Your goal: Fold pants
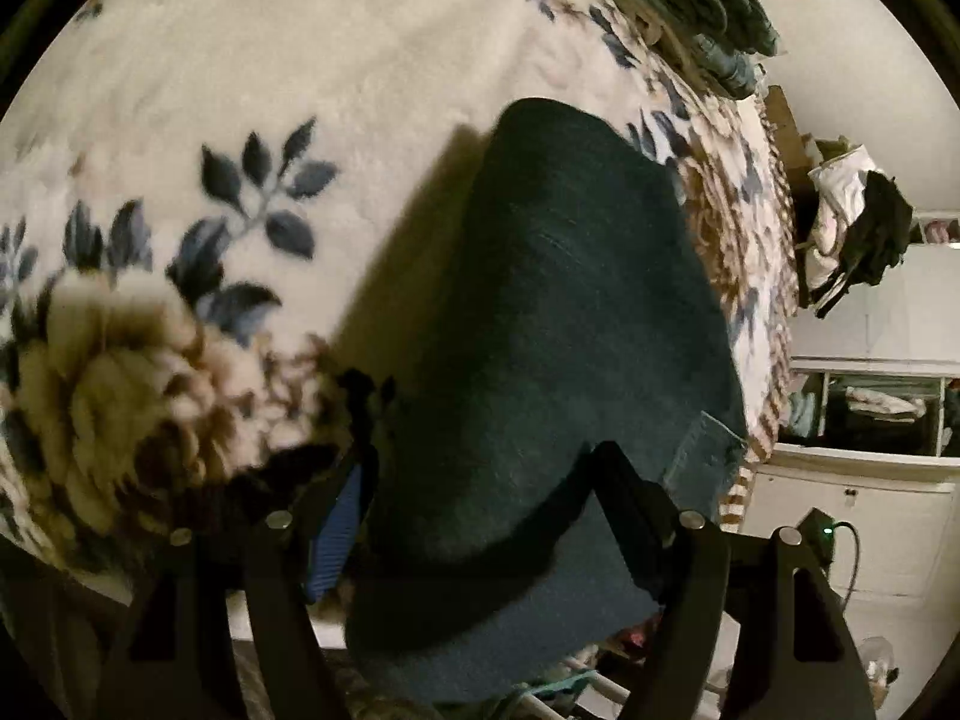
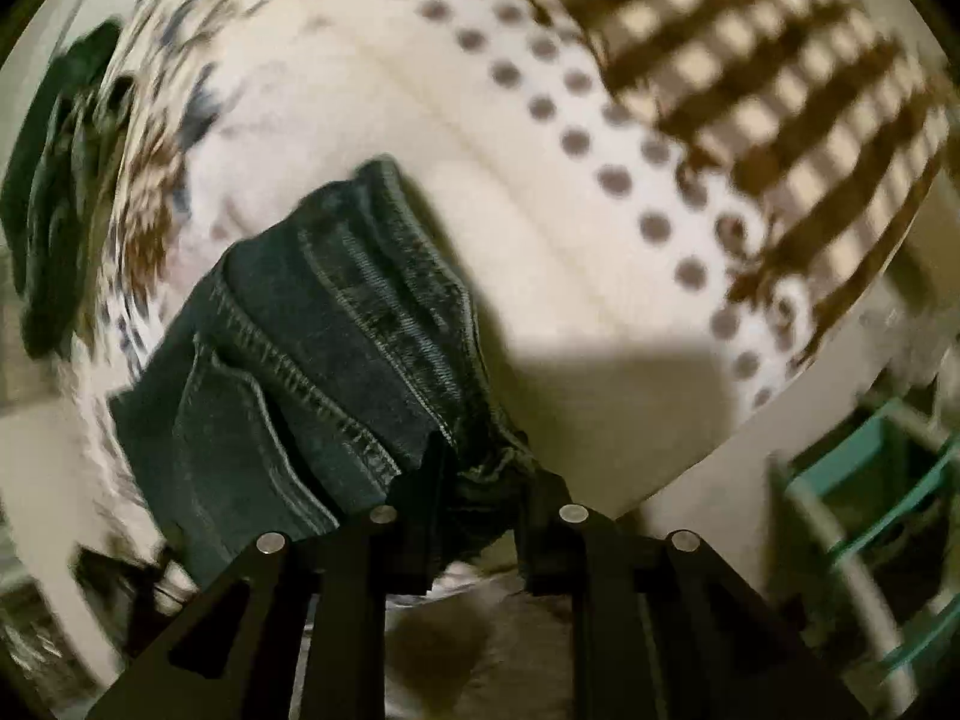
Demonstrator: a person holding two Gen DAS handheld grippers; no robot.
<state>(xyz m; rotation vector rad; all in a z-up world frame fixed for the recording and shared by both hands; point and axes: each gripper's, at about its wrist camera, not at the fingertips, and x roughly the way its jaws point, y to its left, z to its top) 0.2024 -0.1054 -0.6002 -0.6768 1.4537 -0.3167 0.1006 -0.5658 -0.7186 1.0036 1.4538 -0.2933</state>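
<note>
- No brand, label or writing can be read anywhere.
- The dark denim jeans [image 1: 576, 324] lie on a cream floral fleece blanket [image 1: 252, 90]; its edge shows brown checks and grey dots.
- Left gripper [image 1: 480, 468]: fingers set wide, with a thick fold of jeans between them.
- Right gripper [image 2: 480, 480]: fingers narrow, pinching bunched denim by the seams and pocket.
- A pile of folded clothes [image 1: 690, 6] lies near the blanket's far edge; white cabinets [image 1: 864, 498] stand beyond.

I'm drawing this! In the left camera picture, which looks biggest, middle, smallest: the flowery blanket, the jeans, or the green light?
1. The flowery blanket fills the most picture.
2. The jeans, though they look extra big being near the camera.
3. The green light, just a dot.
</note>
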